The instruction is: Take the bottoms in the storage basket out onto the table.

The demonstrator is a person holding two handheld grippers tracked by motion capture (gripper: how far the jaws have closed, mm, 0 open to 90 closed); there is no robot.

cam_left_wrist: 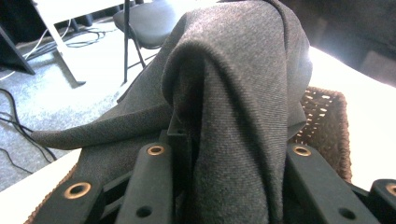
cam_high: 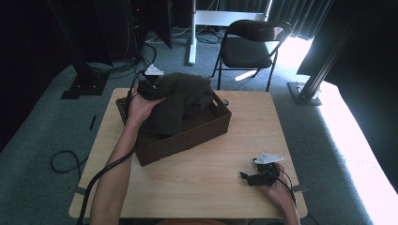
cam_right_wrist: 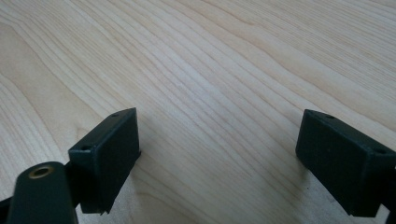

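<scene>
At eleven o'clock on the table (cam_high: 197, 178), seen from above, the left gripper (cam_high: 151, 85) meets the dark cloth (cam_high: 180, 101) heaped in the basket (cam_high: 187, 136). Its own view shows jaws clamping a cloth fold (cam_left_wrist: 233, 140). Toward five o'clock, the right gripper (cam_right_wrist: 217, 154) rests with jaws spread wide over bare wood.

Left arm stretched to the far left of the table, right hand resting near its near right corner.

The left forearm reaches from the near edge toward the far left corner, wrist bent, the hand wrapped around the left claw (cam_high: 149, 84); in the left gripper view its jaws stand closed on a fold of dark cloth (cam_left_wrist: 233, 116). The right hand holds the right claw (cam_high: 253, 176) low over the table (cam_high: 197, 168) close to the near right corner, pointing left; in the right gripper view its jaws stand wide apart with nothing between them.
</scene>
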